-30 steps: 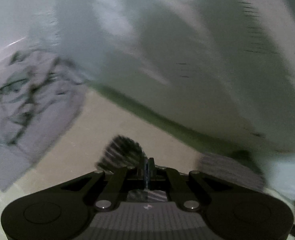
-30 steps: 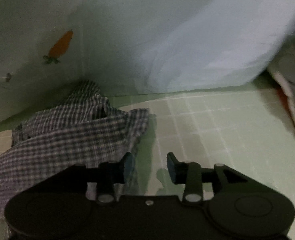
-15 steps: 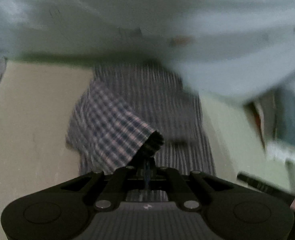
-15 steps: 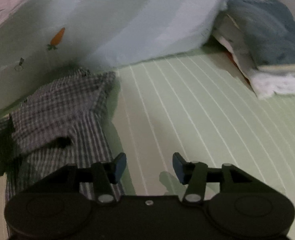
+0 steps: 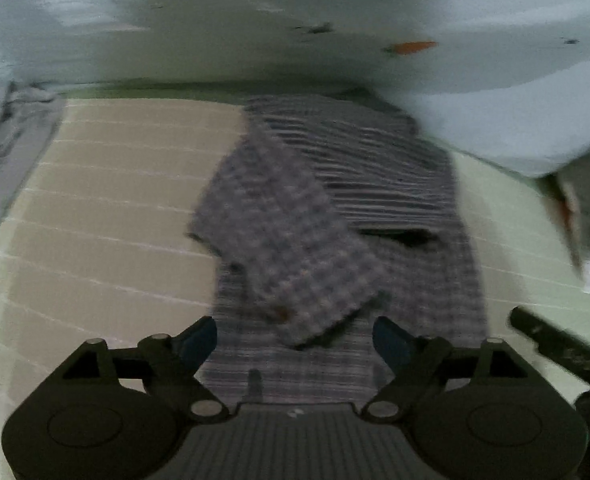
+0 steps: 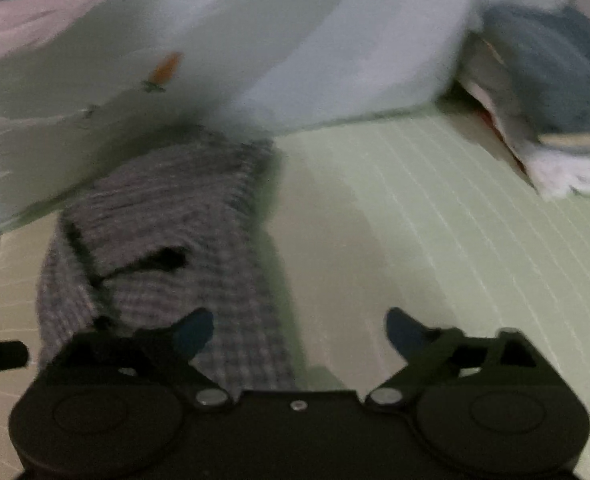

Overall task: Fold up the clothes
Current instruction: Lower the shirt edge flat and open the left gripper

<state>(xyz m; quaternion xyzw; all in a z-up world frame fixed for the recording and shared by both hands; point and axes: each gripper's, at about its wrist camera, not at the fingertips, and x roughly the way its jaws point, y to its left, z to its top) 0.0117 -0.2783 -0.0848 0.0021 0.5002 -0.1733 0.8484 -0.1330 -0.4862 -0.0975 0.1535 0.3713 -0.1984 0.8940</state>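
A grey checked shirt (image 5: pixel 335 216) lies lengthwise on the pale green lined mat (image 5: pixel 107 200), with a cuffed sleeve (image 5: pixel 287 252) folded across its body. My left gripper (image 5: pixel 295 342) hovers open just above the shirt's near end, nothing between its fingers. In the right wrist view the same shirt (image 6: pixel 167 240) lies to the left, and my right gripper (image 6: pixel 299 330) is open over its right edge and the mat (image 6: pixel 435 240). The other gripper's black body (image 5: pixel 555 352) shows at the right edge of the left wrist view.
A large pale blue sheet with a carrot print (image 6: pixel 223 52) is heaped behind the shirt. A stack of folded clothes, blue on top (image 6: pixel 551 80), sits at the far right. Grey patterned fabric (image 5: pixel 3 148) lies at the left edge.
My left gripper carried the checked sleeve across the shirt, then opened and let it drop onto the body. My right gripper widened and pulled back along the shirt's right edge.
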